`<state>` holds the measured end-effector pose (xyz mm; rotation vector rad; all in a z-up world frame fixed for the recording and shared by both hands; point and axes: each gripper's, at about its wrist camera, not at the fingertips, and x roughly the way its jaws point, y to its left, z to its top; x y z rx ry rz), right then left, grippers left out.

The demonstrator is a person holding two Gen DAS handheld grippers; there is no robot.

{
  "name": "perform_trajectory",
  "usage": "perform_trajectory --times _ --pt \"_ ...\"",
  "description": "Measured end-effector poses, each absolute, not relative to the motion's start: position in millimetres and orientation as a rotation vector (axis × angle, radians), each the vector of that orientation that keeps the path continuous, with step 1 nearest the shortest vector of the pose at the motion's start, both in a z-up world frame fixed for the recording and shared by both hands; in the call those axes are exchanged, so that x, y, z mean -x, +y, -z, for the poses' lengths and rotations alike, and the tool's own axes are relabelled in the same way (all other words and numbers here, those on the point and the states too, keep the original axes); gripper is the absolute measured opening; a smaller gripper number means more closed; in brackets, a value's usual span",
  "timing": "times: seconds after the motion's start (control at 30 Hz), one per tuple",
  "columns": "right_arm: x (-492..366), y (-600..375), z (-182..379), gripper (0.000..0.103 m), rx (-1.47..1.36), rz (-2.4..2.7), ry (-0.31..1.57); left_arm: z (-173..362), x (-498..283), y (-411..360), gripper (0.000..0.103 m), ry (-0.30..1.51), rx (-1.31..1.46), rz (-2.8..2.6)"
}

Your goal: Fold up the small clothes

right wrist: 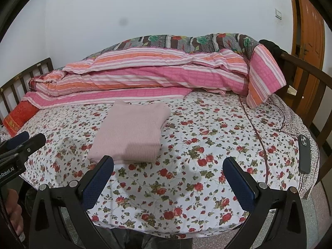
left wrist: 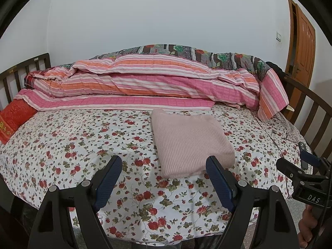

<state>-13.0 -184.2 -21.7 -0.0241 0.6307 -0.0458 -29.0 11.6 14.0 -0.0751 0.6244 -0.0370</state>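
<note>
Pink knit garment (left wrist: 189, 143) folded on floral bedsheet (left wrist: 83, 145), probably soft, light and limp, best pinched at a near corner; left gripper (left wrist: 164, 161) and right gripper (right wrist: 168, 164) both agape, empty.

Left gripper (left wrist: 164, 164): wide open, holding nothing, tipped a bit down.
Right gripper (right wrist: 168, 164): wide open, holding nothing, tipped a bit down.

The pale pink ribbed sweater (left wrist: 191, 143) lay folded into a neat rectangle, flat on the flowered bed sheet (left wrist: 62, 145), near the striped quilt (left wrist: 145, 85).
</note>
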Motion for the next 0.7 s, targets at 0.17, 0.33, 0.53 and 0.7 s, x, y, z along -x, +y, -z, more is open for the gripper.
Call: perform_trajectory --times 0.17,0.33,0.53,0.7 --pt "12.9 -183.0 21.8 0.103 0.023 0.047 0.631 -14.1 29.4 12.1 0.082 0.624 0.077 0.037" --pt "13.0 -182.2 21.8 0.103 0.022 0.048 0.63 -13.6 28.7 12.7 0.082 0.625 0.073 0.038" --pt "12.6 -182.3 22.2 0.103 0.022 0.047 0.63 -18.5 29.7 7.8 0.082 0.621 0.066 0.034" --pt "12.8 -181.5 22.5 0.103 0.022 0.048 0.631 -20.3 28.6 4.7 0.082 0.615 0.069 0.034"
